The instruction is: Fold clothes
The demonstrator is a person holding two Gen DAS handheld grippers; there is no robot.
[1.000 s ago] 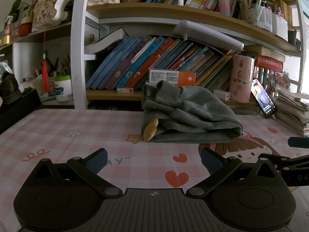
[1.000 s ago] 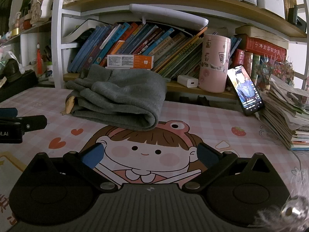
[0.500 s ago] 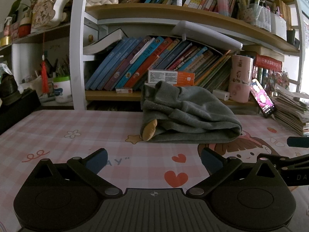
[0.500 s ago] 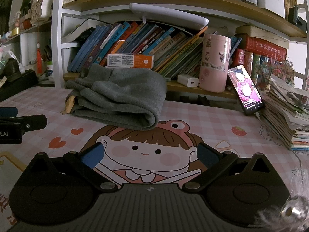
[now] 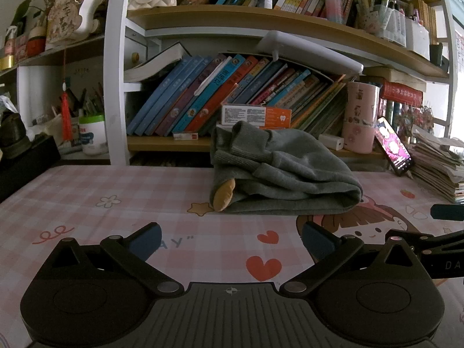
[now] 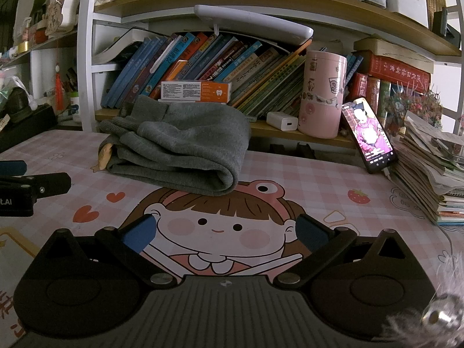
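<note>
A grey garment [image 5: 284,171] lies folded in a thick bundle on the pink checked desk mat [image 5: 145,191], with a tan patch [image 5: 223,195] showing at its left end. It also shows in the right wrist view [image 6: 179,148], at centre left. My left gripper [image 5: 230,239] is open and empty, low over the mat, well short of the bundle. My right gripper [image 6: 224,230] is open and empty over the cartoon girl print, short of the bundle. The left gripper's side shows at the left edge of the right wrist view [image 6: 32,188].
A bookshelf [image 5: 232,98] full of leaning books stands behind the mat. A pink cup [image 6: 322,95], a white charger [image 6: 282,121] and a lit phone [image 6: 368,134] are at the back right. A paper stack [image 6: 429,168] is on the right.
Both grippers stay open and almost still. The left view has shifted very slightly. The picture on the phone screen has changed.
</note>
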